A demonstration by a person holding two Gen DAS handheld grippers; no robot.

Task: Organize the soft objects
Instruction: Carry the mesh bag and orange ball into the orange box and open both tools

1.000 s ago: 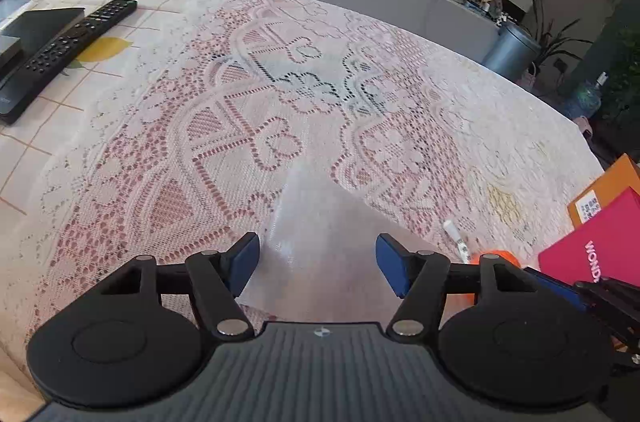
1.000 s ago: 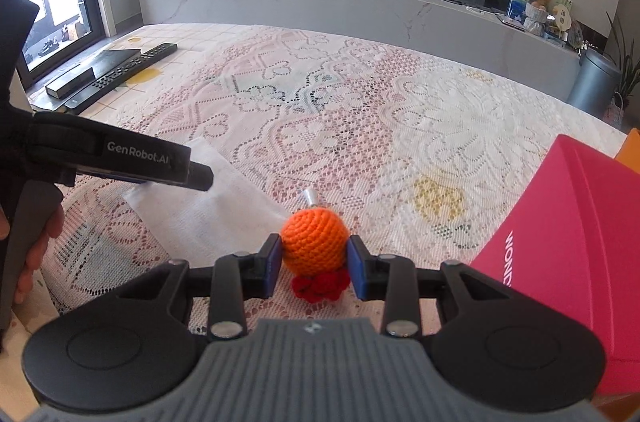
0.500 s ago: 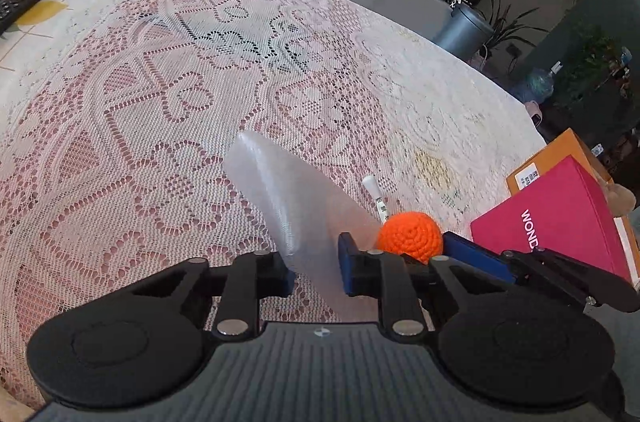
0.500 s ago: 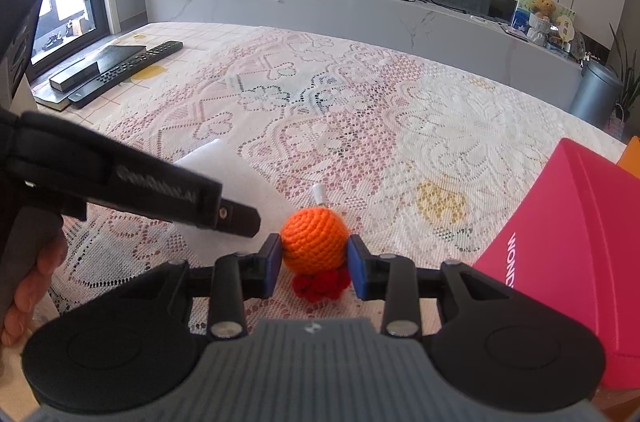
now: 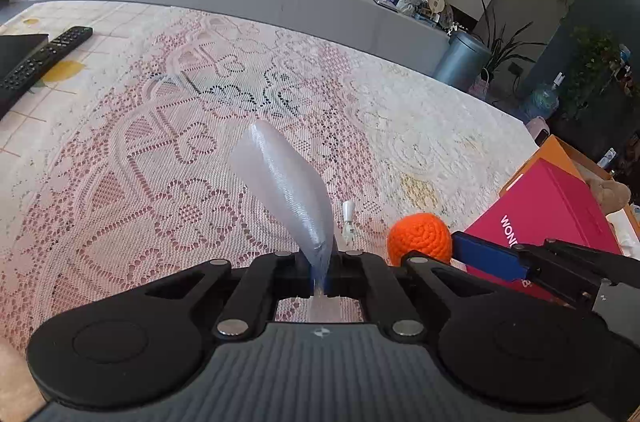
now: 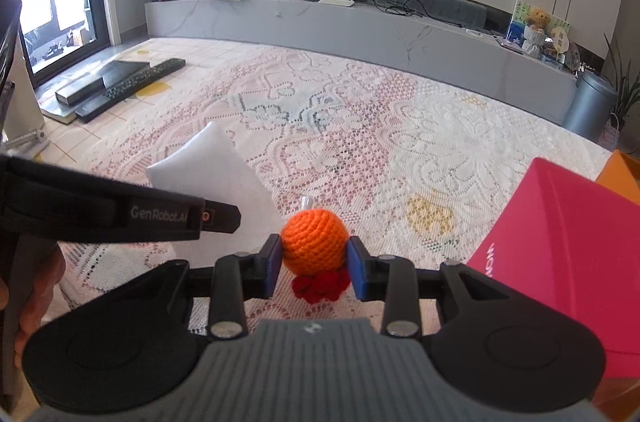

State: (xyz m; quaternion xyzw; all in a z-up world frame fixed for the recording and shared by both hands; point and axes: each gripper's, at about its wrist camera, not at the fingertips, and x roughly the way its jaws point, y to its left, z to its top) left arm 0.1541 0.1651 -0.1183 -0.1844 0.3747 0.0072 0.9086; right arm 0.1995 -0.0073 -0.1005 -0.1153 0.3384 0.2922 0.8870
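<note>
My left gripper (image 5: 320, 272) is shut on the edge of a thin white mesh pouch (image 5: 286, 186), which stands up off the lace tablecloth; the pouch also shows in the right wrist view (image 6: 212, 166), behind the left gripper's body (image 6: 120, 212). My right gripper (image 6: 314, 266) is shut on an orange crocheted ball (image 6: 314, 240) with a red crocheted frill (image 6: 320, 286) below it. The ball also shows in the left wrist view (image 5: 419, 237), to the right of the pouch.
A pink box (image 6: 568, 246) and an orange box (image 5: 554, 148) stand at the right. A small white clip (image 5: 349, 218) lies on the lace tablecloth (image 5: 180, 150) beyond the ball. A black remote (image 5: 40, 60) lies far left. A grey bin (image 5: 460, 60) stands past the table's far edge.
My left gripper closed from open onto the white pouch and lifted it off the cloth so it stands upright. The right gripper kept holding the orange ball in place.
</note>
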